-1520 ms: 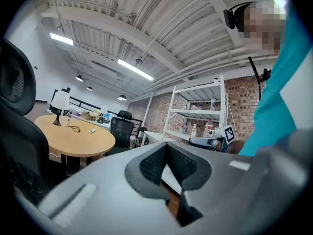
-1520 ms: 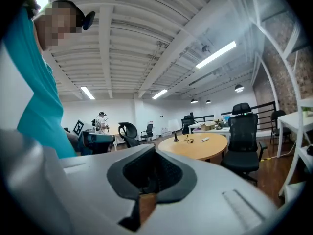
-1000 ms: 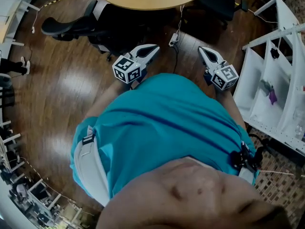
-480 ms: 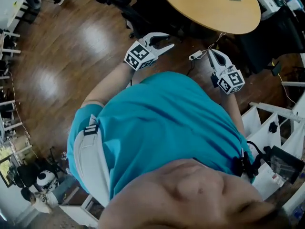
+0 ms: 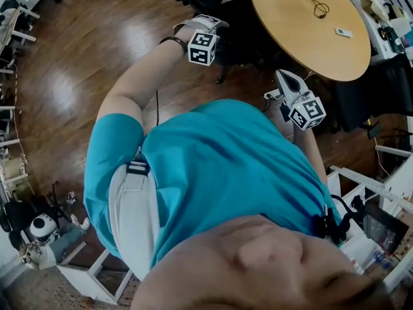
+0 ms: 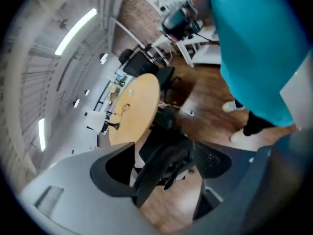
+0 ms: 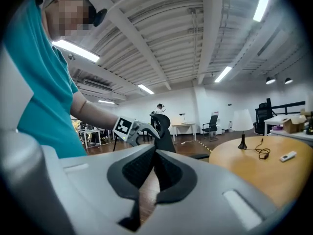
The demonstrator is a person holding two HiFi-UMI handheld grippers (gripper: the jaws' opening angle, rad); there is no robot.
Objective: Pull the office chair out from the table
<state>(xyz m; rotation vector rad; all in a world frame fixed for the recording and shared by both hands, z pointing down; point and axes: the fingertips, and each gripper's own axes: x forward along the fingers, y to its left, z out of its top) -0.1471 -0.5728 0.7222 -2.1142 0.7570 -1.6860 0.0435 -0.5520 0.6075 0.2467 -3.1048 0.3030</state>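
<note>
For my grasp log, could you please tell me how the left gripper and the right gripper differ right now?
The grey left gripper has its jaws apart; the grey right gripper has them together, holding nothing. The left gripper reaches the black office chair, a curved part between its jaws; the right gripper hangs beside the round wooden table. Both carry a marker cube.

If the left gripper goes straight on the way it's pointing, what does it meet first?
Most likely the office chair: its dark back edge sits right ahead, between the left gripper's open fingers.
</note>
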